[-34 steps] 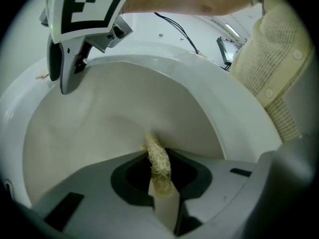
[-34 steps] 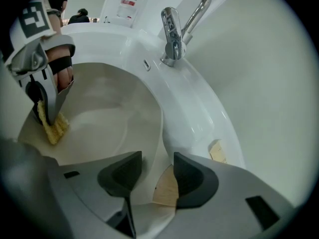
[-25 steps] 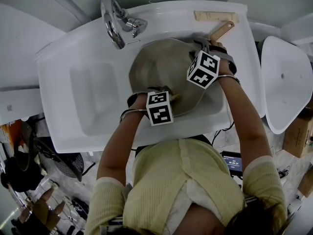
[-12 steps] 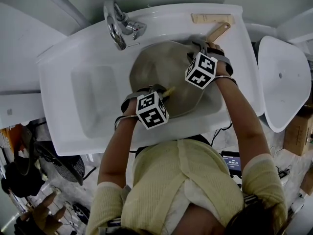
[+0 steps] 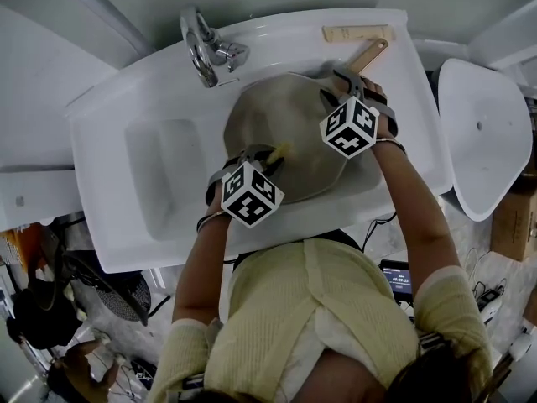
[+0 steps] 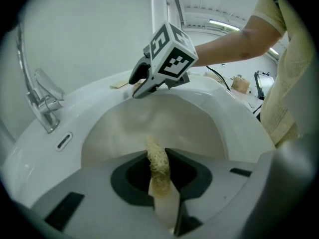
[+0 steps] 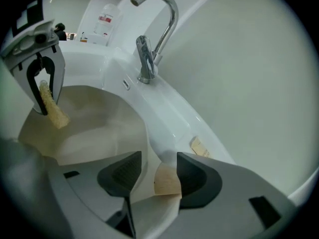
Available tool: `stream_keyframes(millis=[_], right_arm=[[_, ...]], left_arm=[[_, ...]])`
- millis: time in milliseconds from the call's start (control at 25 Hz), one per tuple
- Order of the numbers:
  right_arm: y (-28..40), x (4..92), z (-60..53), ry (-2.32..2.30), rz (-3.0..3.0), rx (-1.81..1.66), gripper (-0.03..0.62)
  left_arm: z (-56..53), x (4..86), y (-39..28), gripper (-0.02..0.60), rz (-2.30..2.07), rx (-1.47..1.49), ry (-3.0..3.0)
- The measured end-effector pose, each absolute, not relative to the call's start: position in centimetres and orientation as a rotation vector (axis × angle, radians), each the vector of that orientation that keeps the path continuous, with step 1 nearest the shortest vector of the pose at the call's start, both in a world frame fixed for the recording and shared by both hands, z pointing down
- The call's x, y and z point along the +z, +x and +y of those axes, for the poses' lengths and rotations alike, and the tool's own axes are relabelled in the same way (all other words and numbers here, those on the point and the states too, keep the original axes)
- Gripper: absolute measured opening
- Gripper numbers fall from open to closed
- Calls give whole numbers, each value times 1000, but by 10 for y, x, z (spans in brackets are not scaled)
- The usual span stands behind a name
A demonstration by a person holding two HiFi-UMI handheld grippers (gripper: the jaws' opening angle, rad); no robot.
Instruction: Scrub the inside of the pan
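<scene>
A white sink [image 5: 143, 99] takes up the scene, with a shallow tray on its left side and a deeper basin on its right. The pan [image 5: 281, 124] lies in that right basin, filling most of it and tilted so that its pale inside faces up and toward the front edge of the sink; its rim leans against the back wall of the basin near the tap.

The right gripper [image 5: 348, 81] is at the back right corner of the basin, its fingers clenched on the pan's wooden handle [image 5: 369, 54], which points toward the back right corner of the sink. In the right gripper view the handle's end sits between the two dark pads, pressed against the right one.

The left gripper [image 5: 267, 154] hangs over the front half of the pan, inside its rim, with its fingers grasping a loofah scrubber [image 6: 157, 163]. The scrubber stands out past the fingertips as a yellowish, fibrous strip and points at the pan's inner wall; whether its tip touches the metal cannot be told for sure.

The chrome tap [image 5: 205, 44] stands on the back rim, between tray and basin, its spout curving up and over.

A flat wooden strip [image 5: 357, 33] lies along the back rim near the back right corner, just behind the handle
</scene>
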State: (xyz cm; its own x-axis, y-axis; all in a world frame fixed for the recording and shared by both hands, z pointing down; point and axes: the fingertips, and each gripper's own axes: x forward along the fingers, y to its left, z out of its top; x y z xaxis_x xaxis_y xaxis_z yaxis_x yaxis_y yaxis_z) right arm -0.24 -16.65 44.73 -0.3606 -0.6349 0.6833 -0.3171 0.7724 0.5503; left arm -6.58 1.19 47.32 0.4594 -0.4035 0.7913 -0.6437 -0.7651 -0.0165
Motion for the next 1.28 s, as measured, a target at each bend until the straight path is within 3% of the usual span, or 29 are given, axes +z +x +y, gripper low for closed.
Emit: stream_keyframes(millis=[280,680,1280], right_arm=[[-4,416,-134,815,-2113,-205,213],[-20,389,-77,858,-2342,197,212],[-27,378,-31,885,-2409,353,162]], left_arm=[[2,446,-88,114,-1111,1000,2379],[-9,385,-123,114,-1329,450,2253],[9,343,-141,114,-1453,226,2239]])
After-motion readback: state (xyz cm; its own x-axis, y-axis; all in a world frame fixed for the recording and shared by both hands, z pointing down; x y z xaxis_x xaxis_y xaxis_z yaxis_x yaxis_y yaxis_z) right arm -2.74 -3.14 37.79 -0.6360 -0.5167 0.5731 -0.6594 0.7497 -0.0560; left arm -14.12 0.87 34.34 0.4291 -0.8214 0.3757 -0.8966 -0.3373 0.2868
